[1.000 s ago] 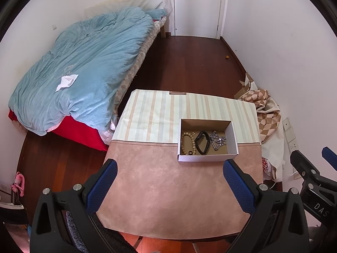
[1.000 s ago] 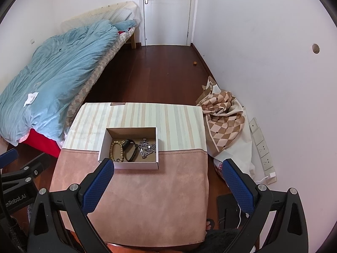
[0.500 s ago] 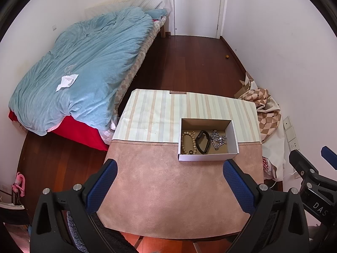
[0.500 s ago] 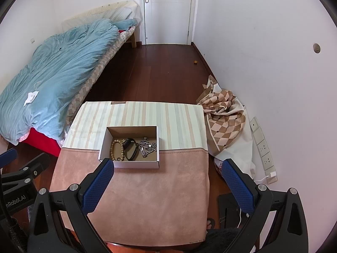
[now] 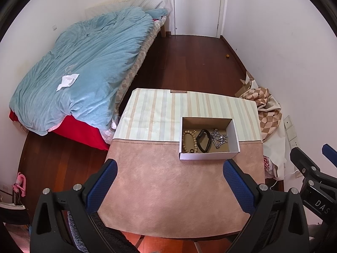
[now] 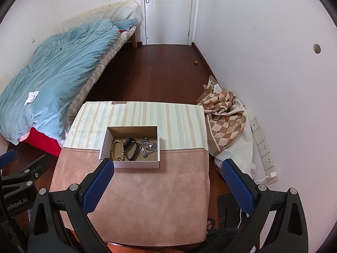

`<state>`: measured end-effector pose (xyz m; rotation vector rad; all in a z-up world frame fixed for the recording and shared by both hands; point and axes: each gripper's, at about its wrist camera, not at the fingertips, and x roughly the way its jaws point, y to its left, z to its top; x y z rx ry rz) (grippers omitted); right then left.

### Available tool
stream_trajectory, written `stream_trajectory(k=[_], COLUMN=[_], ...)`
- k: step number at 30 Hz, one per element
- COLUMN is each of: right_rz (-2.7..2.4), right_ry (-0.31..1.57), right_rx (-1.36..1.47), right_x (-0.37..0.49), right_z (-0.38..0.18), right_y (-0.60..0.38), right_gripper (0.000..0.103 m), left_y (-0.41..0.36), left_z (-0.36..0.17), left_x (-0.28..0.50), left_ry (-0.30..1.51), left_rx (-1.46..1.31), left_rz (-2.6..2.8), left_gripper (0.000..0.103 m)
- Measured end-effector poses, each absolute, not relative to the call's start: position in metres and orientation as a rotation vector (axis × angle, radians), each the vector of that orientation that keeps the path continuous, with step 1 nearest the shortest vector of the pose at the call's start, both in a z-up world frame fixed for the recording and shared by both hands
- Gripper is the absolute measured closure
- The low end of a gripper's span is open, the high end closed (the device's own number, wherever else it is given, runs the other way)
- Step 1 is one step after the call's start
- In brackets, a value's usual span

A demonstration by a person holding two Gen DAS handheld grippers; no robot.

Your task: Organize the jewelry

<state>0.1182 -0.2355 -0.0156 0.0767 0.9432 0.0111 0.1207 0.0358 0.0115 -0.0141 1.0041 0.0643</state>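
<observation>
A shallow white cardboard box (image 5: 236,135) (image 6: 104,147) stands on the cloth-covered table (image 5: 168,189) (image 6: 147,189). In it lie a wooden bead bracelet (image 5: 187,140) (image 6: 114,149), a black band (image 5: 203,140) (image 6: 131,150) and a silver chain (image 5: 219,138) (image 6: 149,146), side by side. My left gripper (image 5: 169,183) is open and empty, high above the table's near part. My right gripper (image 6: 167,182) is open and empty, also high above the table, near the box's front edge in its view.
A bed with a blue duvet (image 5: 80,71) stands left of the table. A checked cloth heap (image 6: 225,113) lies on the floor against the right wall, with wall sockets (image 6: 263,147) beside it. A white door (image 6: 168,10) is at the back.
Both views have shifted only slightly; the right gripper has drawn back a little. The box and jewelry have not moved. Both grippers stay open.
</observation>
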Motion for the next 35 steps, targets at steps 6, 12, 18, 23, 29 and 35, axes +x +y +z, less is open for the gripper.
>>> stream_trajectory(k=[6,12,18,23,29,35], right_rz=[0.009,0.01,0.009,0.007,0.006,0.004], right_ry=[0.943,0.946,0.945,0.943,0.944,0.945], right_rx=[0.074,0.074,0.074,0.074,0.075,0.07], right_x=[0.118,0.118,0.117,0.117,0.117,0.117], right_z=[-0.017,-0.017,-0.017,-0.016,-0.015,-0.014], right_y=[-0.236,-0.239,-0.243,-0.245,-0.247,-0.247], right_gripper=[0.0,0.0,0.0,0.0,0.0,0.0], left_y=[0.035,0.034,0.03,0.026,0.024,0.024], left_z=[0.011,0.012,0.014,0.015,0.015,0.015], left_x=[0.12,0.118,0.117,0.117,0.118,0.118], left_ry=[1.003,1.0,0.999,0.999,1.001,0.995], left_rx=[-0.011,-0.005,-0.003,-0.003,-0.006,-0.011], left_rz=[0.061,0.057,0.055,0.052,0.051,0.046], left_gripper=[0.001,0.001,0.001,0.001,0.001,0.001])
